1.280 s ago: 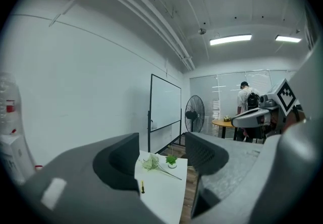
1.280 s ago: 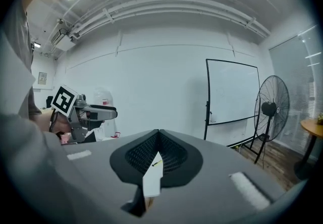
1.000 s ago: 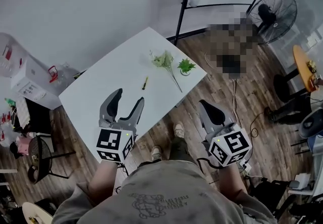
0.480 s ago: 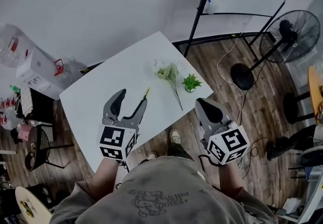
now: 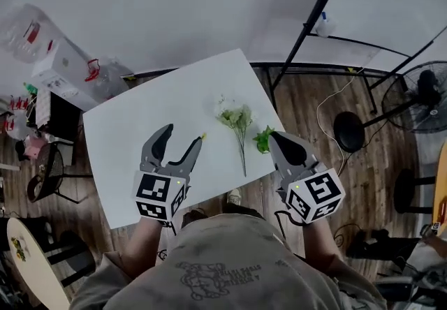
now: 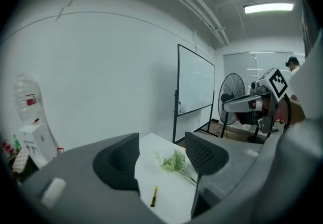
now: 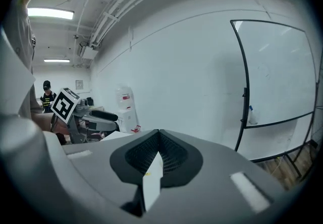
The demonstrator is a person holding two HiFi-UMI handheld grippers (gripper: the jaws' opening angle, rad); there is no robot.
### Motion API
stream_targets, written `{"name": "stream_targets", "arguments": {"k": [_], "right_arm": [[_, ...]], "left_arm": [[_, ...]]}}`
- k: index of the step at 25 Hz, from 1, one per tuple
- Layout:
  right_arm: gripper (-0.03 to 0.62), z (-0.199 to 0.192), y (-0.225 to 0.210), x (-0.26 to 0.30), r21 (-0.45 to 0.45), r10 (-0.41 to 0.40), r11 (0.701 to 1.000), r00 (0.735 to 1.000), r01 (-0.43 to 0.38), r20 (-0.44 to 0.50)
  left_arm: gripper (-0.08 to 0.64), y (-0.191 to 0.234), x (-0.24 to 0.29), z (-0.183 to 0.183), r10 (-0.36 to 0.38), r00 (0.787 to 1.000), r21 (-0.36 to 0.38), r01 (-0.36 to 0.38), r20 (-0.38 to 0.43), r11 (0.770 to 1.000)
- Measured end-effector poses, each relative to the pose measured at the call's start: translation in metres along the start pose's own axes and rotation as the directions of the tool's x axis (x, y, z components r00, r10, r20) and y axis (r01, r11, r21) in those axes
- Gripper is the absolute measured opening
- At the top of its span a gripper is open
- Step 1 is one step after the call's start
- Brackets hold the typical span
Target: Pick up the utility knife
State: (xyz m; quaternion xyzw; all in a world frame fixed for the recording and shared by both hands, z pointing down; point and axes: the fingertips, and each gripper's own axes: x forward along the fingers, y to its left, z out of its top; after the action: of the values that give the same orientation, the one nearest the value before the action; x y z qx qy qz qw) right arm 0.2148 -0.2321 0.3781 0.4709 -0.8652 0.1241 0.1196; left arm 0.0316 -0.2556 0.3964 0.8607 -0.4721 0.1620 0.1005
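Note:
The utility knife, thin, yellow and black, lies on the white table; in the head view only its far tip shows past my left gripper's right finger. In the left gripper view the whole knife lies on the tabletop below and between the jaws. My left gripper hangs open above the table's near part, with nothing between its fingers. My right gripper is shut and empty at the table's right front corner, its jaws meeting in the right gripper view.
A sprig of pale artificial flowers and a small green leaf bunch lie right of the knife. A whiteboard stand and a floor fan are at the right. Boxes and a water bottle sit at the left, with a chair.
The table has come closer in the head view. Both grippers have moved forward: the left now covers the knife's near end, the right reaches the table's corner. Jaw states are unchanged.

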Motion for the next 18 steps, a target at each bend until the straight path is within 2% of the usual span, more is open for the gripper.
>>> {"name": "stream_targets", "arguments": {"k": [5, 9, 13, 18], "right_arm": [[0.028, -0.008, -0.017, 0.026, 0.006, 0.074, 0.997, 0.996, -0.074, -0.039], [0.028, -0.01, -0.016, 0.043, 0.009, 0.117, 0.993, 0.992, -0.117, -0.048], [0.028, -0.005, -0.016, 0.055, 0.023, 0.105, 0.994, 0.993, -0.104, -0.048], [0.028, 0.011, -0.008, 0.062, 0.032, 0.088, 0.996, 0.996, -0.087, -0.025]], "left_arm": [[0.27, 0.015, 0.009, -0.005, 0.086, 0.996, -0.034, -0.087, -0.029, 0.996], [0.27, 0.024, 0.008, -0.009, 0.113, 0.992, -0.018, -0.114, -0.057, 0.993], [0.27, 0.039, -0.002, -0.009, 0.125, 0.989, 0.016, -0.124, -0.079, 0.992], [0.27, 0.057, -0.008, -0.003, 0.103, 0.992, 0.021, -0.102, -0.073, 0.995]]}}
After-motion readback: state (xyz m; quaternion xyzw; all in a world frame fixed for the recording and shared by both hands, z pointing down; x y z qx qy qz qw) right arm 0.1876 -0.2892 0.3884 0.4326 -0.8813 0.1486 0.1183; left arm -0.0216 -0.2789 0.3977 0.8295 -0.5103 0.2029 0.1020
